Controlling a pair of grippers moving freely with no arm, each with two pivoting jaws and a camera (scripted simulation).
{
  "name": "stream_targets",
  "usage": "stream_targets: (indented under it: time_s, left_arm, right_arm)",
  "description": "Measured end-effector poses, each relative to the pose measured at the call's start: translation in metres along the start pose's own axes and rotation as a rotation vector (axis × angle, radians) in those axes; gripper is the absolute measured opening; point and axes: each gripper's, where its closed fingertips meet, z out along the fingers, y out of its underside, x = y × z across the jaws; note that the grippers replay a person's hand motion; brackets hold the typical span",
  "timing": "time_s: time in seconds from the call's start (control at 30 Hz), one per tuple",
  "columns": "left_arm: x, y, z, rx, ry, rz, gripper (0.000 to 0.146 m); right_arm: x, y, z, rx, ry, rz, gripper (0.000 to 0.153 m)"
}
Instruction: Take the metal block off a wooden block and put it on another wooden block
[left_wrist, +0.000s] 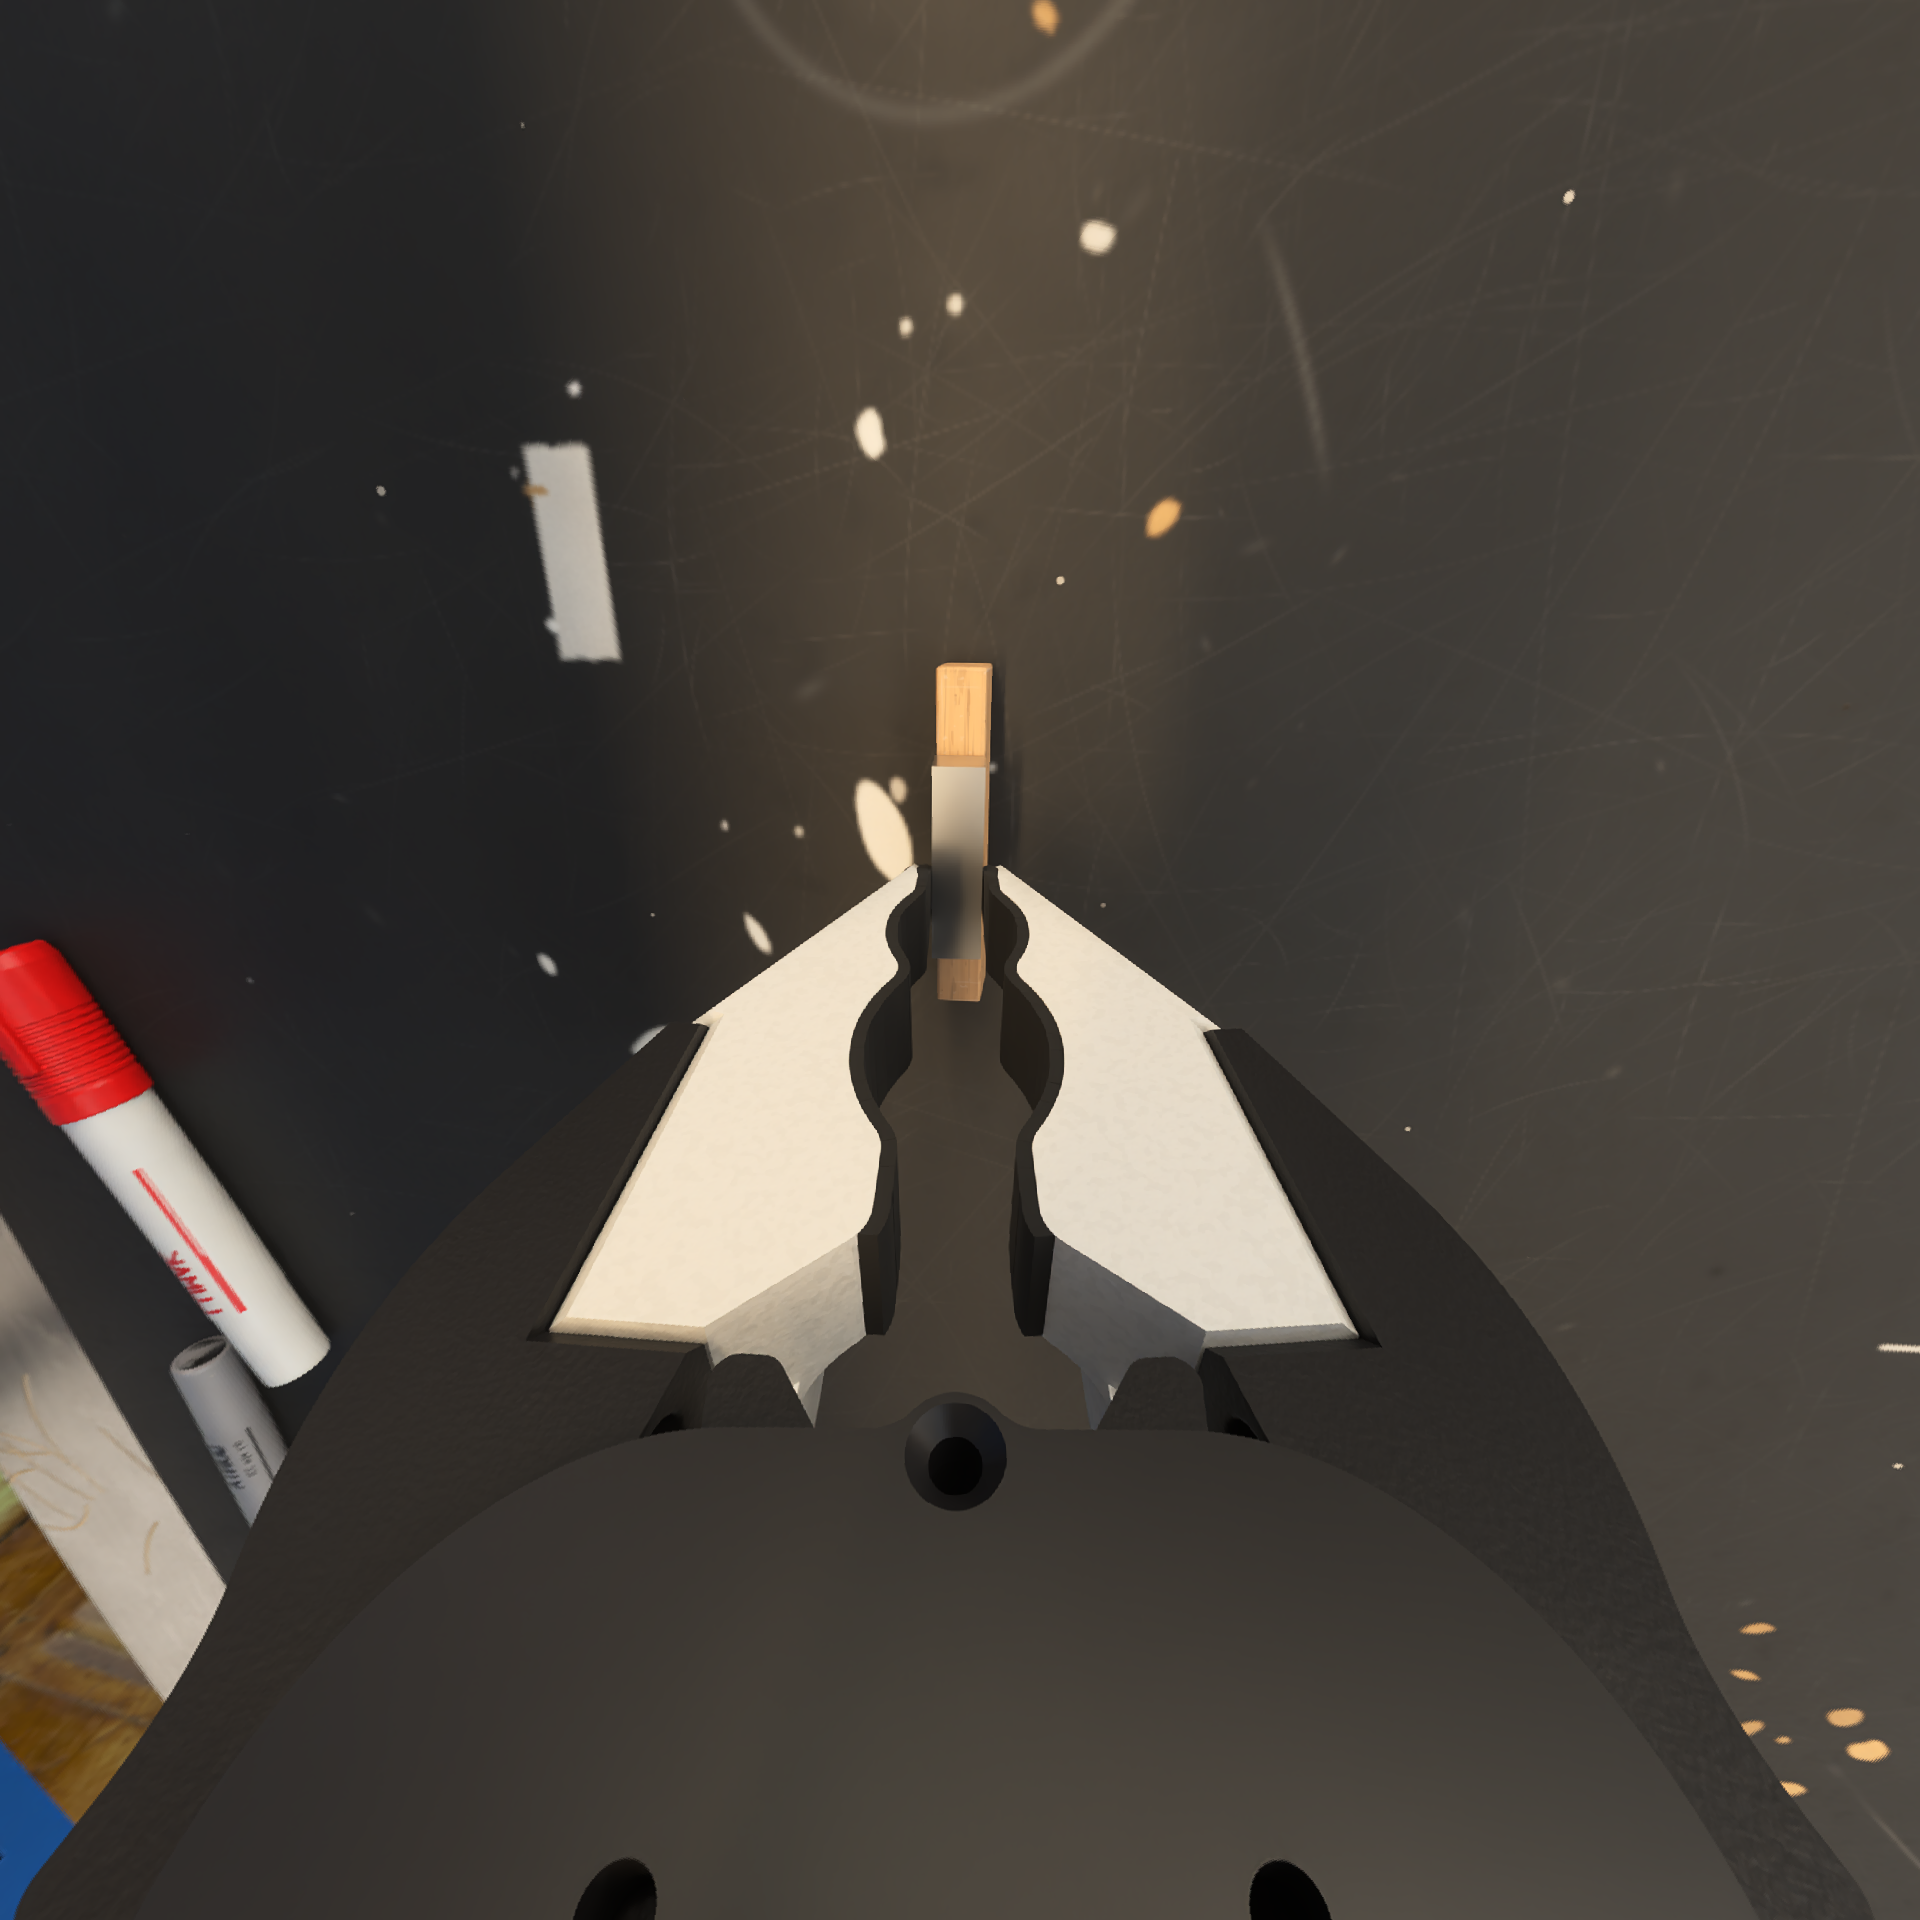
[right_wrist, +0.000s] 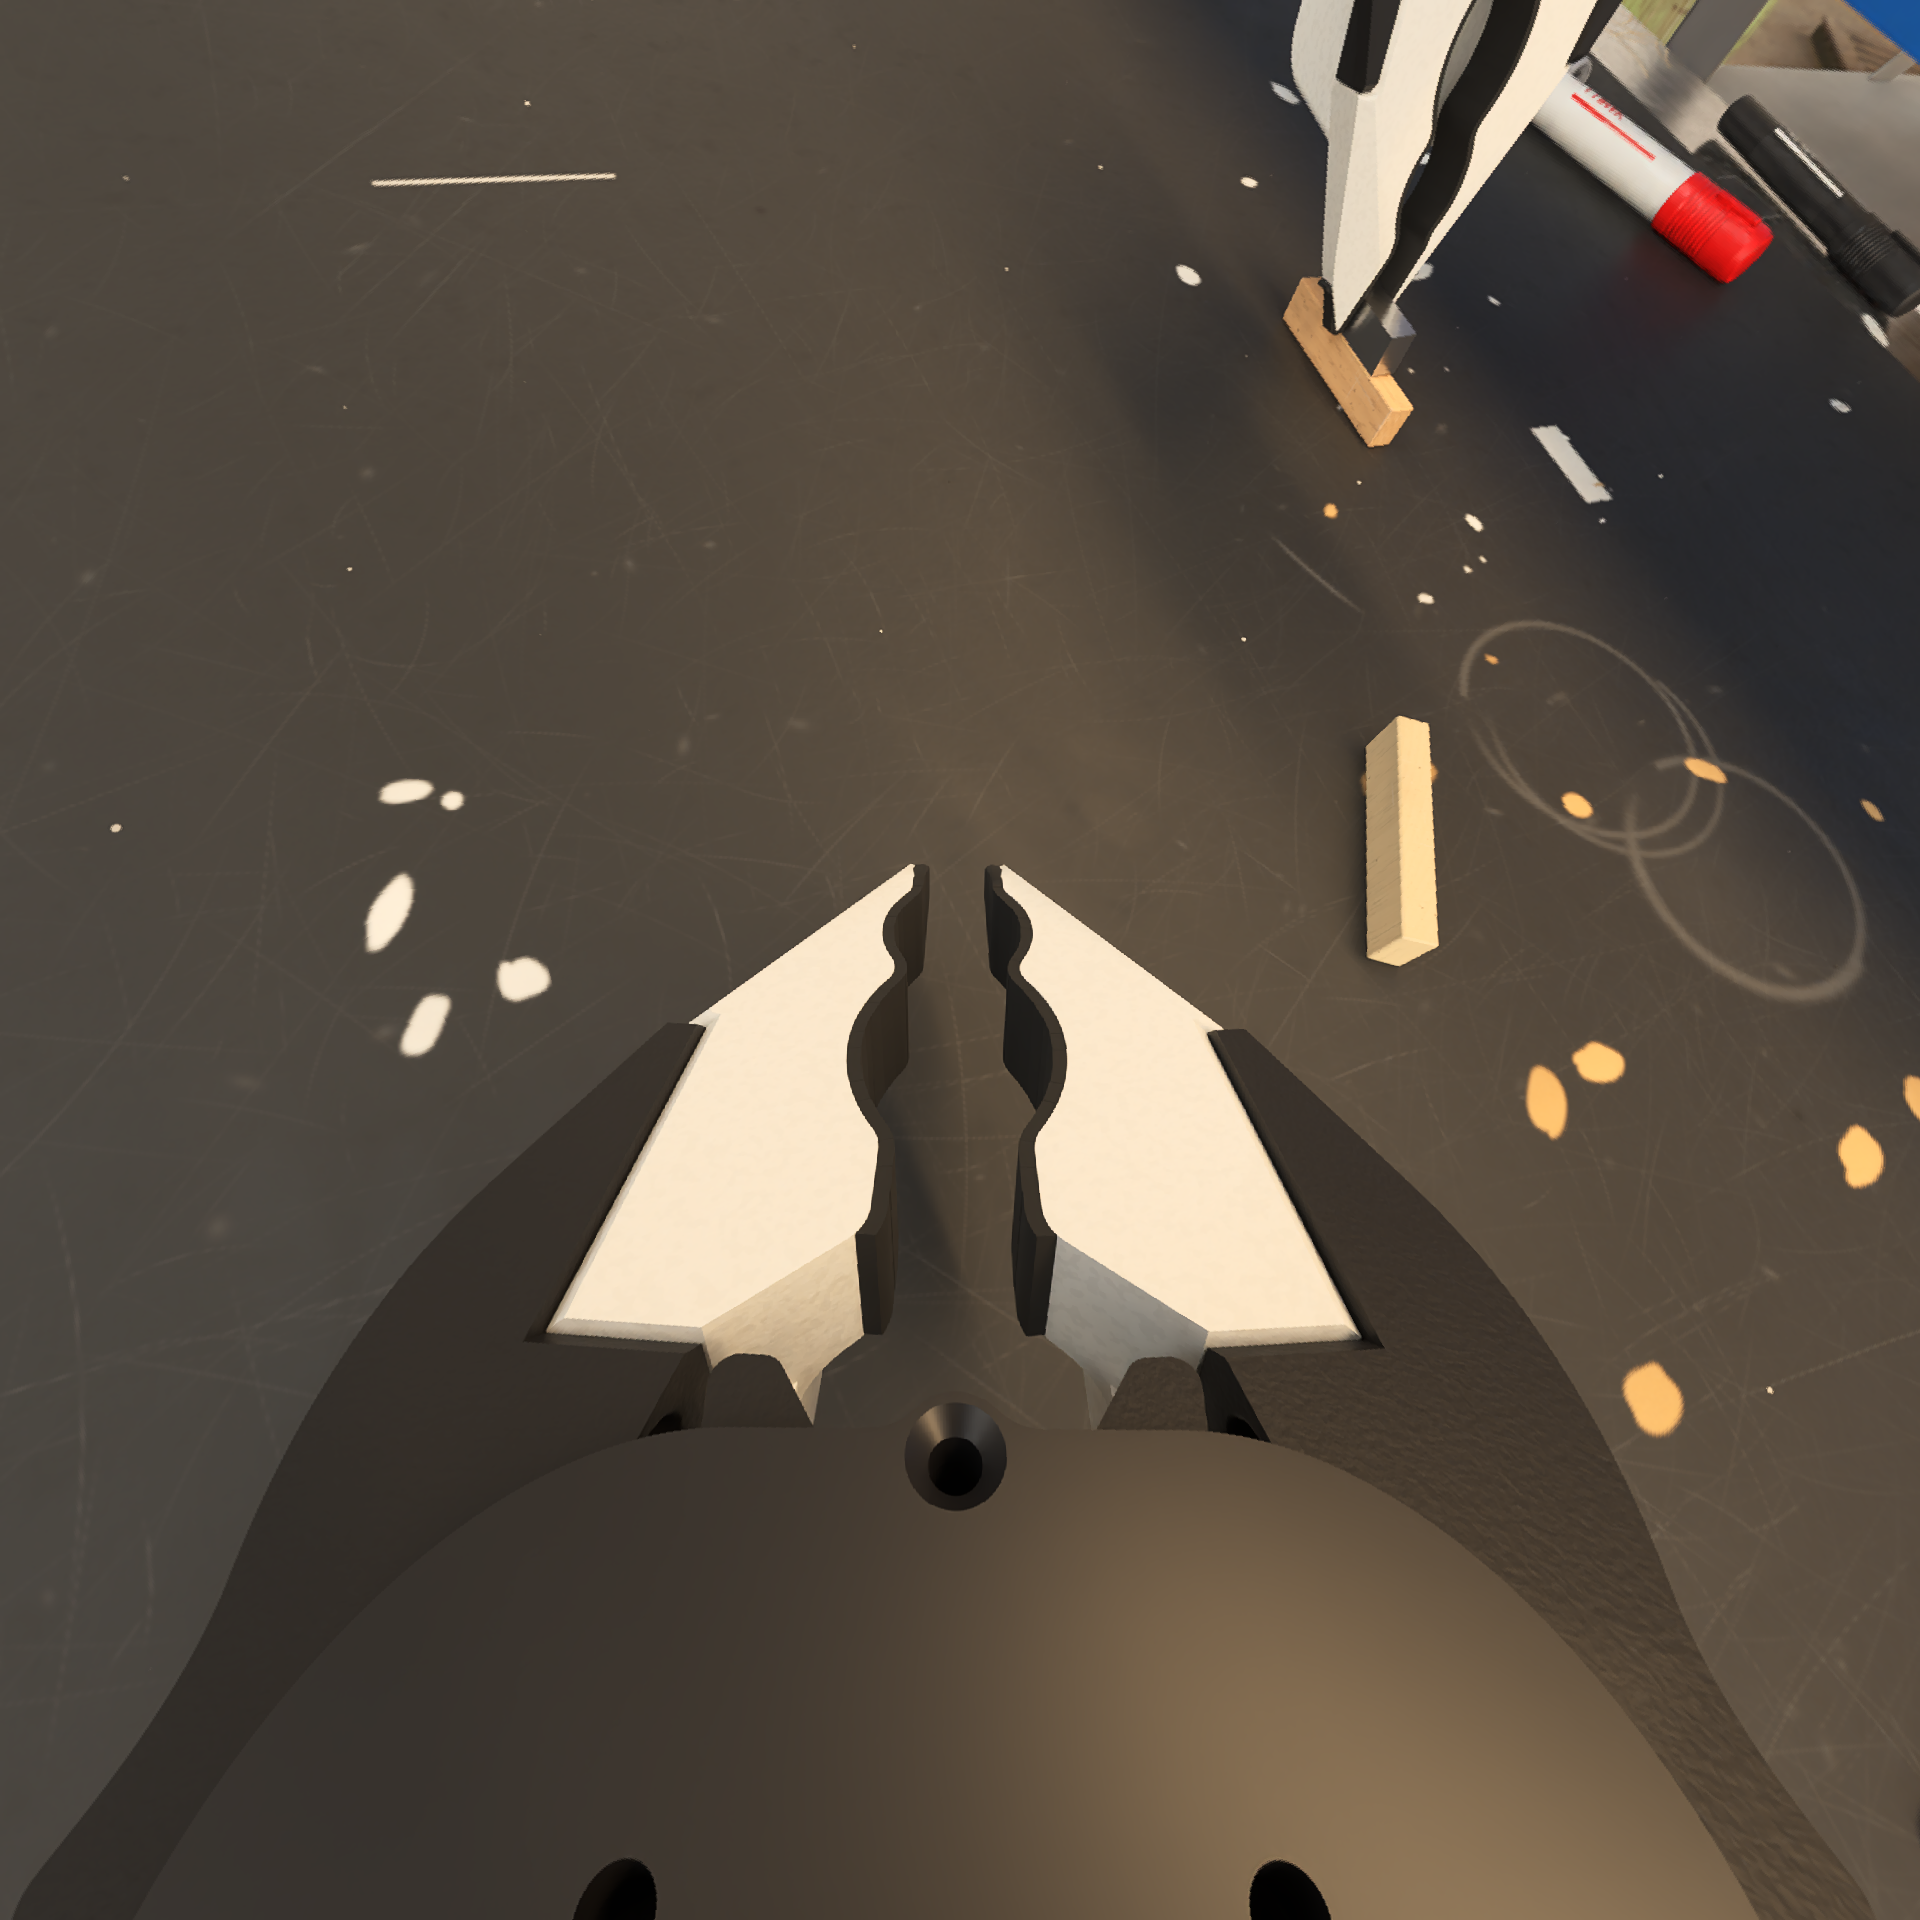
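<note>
Nearest the left wrist camera, the left gripper (left_wrist: 954, 904) has its two cream fingertips drawn in on the flanks of the metal block (left_wrist: 957, 831), which lies on top of a darker wooden block (left_wrist: 963, 712) on the scuffed dark table (left_wrist: 1455, 727). From the right wrist view the tips reach down over the metal block (right_wrist: 1387, 338) at the far end of that wooden block (right_wrist: 1345, 379), though whether it is lifted clear or only pinched in place is hard to judge from here. A paler wooden block (right_wrist: 1401, 842), lying well apart and nearer the right gripper (right_wrist: 956, 883), looks like the destination. That right gripper hovers over bare table with a narrow gap between its fingers and nothing in it. A red-capped marker (left_wrist: 156, 1164) lies off to the side. The hold sits near one end of the smooth bar, so it could pivot or slip during the lift; any drag could also tug the wooden support askew, and a skewed release on the narrow pale block might let it slide off.
</note>
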Motion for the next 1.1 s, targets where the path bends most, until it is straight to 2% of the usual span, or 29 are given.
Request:
stream_targets:
  time_s: [0.17, 0.3, 0.47, 0.57, 0.67, 0.77, 0.97, 1.1]
  left_arm:
    - [-0.003, 0.001, -0.007, 0.01, -0.027, 0.008, 0.009]
    - [-0.009, -0.007, -0.034, 0.044, -0.06, 0.013, 0.009]
    - [-0.007, -0.064, -0.099, 0.209, -0.118, 0.065, 0.009]
    - [0.012, -0.107, -0.116, 0.247, -0.077, 0.163, 0.009]
    - [0.032, -0.145, -0.104, 0.209, -0.015, 0.269, 0.009]
    - [0.049, -0.167, -0.075, 0.111, 0.066, 0.363, 0.009]
    - [0.071, -0.169, -0.011, -0.097, 0.18, 0.514, 0.009]
    - [0.079, -0.163, 0.015, -0.157, 0.245, 0.526, 0.009]
  right_arm:
    - [0.0, 0.0, 0.0, 0.002, 0.001, -0.001, 0.01]
    - [0.0, -0.001, 0.0, 0.002, -0.001, -0.001, 0.01]
    - [-0.001, -0.001, 0.0, 0.004, -0.004, 0.0, 0.01]
    - [-0.001, 0.0, 0.001, 0.0, -0.007, 0.0, 0.011]
    - [-0.002, 0.0, 0.002, -0.002, -0.012, 0.001, 0.011]
    - [-0.003, 0.0, 0.002, -0.004, -0.013, -0.005, 0.011]
    - [-0.004, -0.002, 0.001, 0.006, -0.017, -0.002, 0.01]
    - [-0.004, -0.003, 0.0, 0.012, -0.017, -0.001, 0.01]
